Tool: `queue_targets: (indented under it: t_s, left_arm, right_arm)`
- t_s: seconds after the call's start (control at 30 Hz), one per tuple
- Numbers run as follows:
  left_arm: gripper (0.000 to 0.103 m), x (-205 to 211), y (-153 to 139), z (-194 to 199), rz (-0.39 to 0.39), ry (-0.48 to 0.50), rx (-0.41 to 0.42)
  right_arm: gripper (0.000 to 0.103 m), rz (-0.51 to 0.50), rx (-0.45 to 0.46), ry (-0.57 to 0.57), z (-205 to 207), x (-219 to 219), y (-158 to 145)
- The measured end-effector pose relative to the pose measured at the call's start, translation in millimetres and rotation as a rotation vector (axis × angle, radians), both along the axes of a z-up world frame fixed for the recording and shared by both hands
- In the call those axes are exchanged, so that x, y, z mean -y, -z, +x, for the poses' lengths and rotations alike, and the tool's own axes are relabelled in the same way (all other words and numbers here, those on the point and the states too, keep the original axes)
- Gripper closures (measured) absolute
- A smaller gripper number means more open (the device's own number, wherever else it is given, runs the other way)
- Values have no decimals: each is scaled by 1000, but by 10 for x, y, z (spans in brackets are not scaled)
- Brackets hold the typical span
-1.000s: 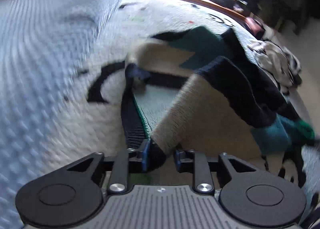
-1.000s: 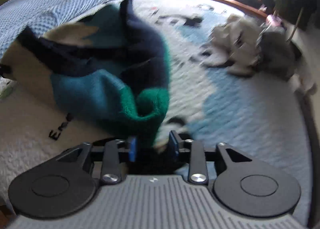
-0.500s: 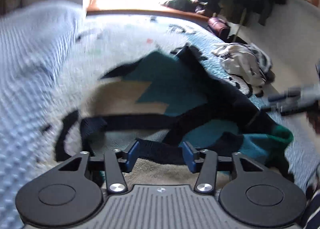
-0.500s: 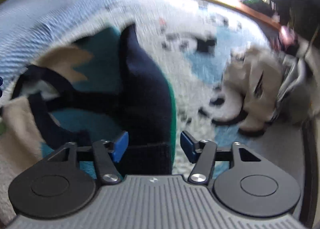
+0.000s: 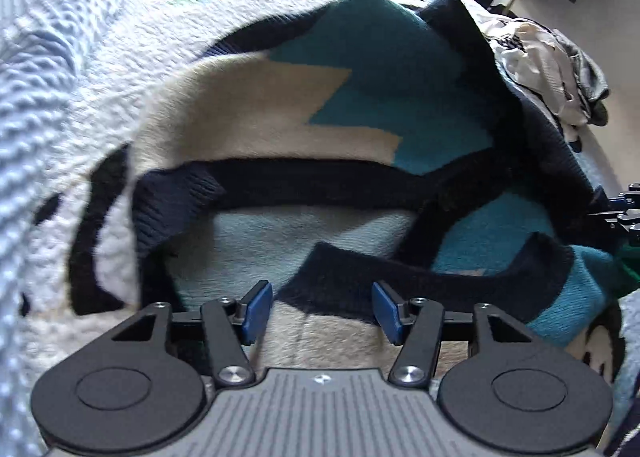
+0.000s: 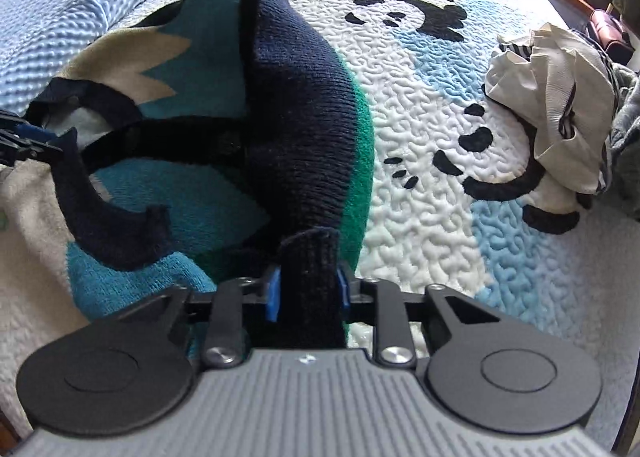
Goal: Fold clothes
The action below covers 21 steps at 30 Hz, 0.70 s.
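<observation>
A colour-block knitted sweater point(image 5: 360, 105) in cream, teal, green and navy is spread on the bed's quilted cover point(image 6: 432, 161), partly gathered rather than flat. The right tongs point(image 6: 306, 291) are seen closing on a navy ribbed cuff point(image 6: 310, 277), with the blue pads pressed against its sides; the sleeve point(image 6: 296, 105) is drawn up from the cuff, probably so that it can be laid across the body of the garment. The left tongs point(image 5: 320, 307) are opening, and nothing is pinched between the pads; a navy edge of the knit lies just ahead of them, so a hem appears to be released here.

Only in the right wrist view is the grip on the cuff shown, together with the panda print of the cover. In the left wrist view the open neckline point(image 5: 304, 173) is revealed. A crumpled pile of pale clothes point(image 6: 560, 97) lies well apart, apparently awaiting folding.
</observation>
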<state>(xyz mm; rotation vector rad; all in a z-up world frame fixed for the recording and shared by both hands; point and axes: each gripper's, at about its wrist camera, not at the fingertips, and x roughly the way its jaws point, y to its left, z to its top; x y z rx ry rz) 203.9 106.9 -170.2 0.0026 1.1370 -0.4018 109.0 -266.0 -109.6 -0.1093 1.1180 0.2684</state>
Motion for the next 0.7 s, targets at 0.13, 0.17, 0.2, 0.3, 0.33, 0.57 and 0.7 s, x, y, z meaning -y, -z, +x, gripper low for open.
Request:
queue_targets:
  t_s: [0.13,0.17,0.2,0.3,0.33,0.57,0.7]
  left_arm:
    - [85,69,-36,-55,-43,41,9]
    - [87,70,-80,-118,-45,46,24]
    - [87,86,-122,-206,-24,61,44]
    - [88,99,-275,-520,12,103,101]
    - [88,74,-320,-634,3,107,111]
    - [88,-111,-483,-1347,-32,132,122]
    - [88,-145,-506,-1710,-23,164,113]
  right_arm:
    - [83,7,16,7,95,147,-90]
    - [83,1,25,7,77,158,-126]
    - [84,-5,34,7,59,170,-162]
    - [84,-19,60,11,-4,214,-287]
    - [85,-22,67,19,-36,237,-341]
    - [95,-38,114,63,-389,510,-618]
    - [95,-91,81,85,-721,675,-597]
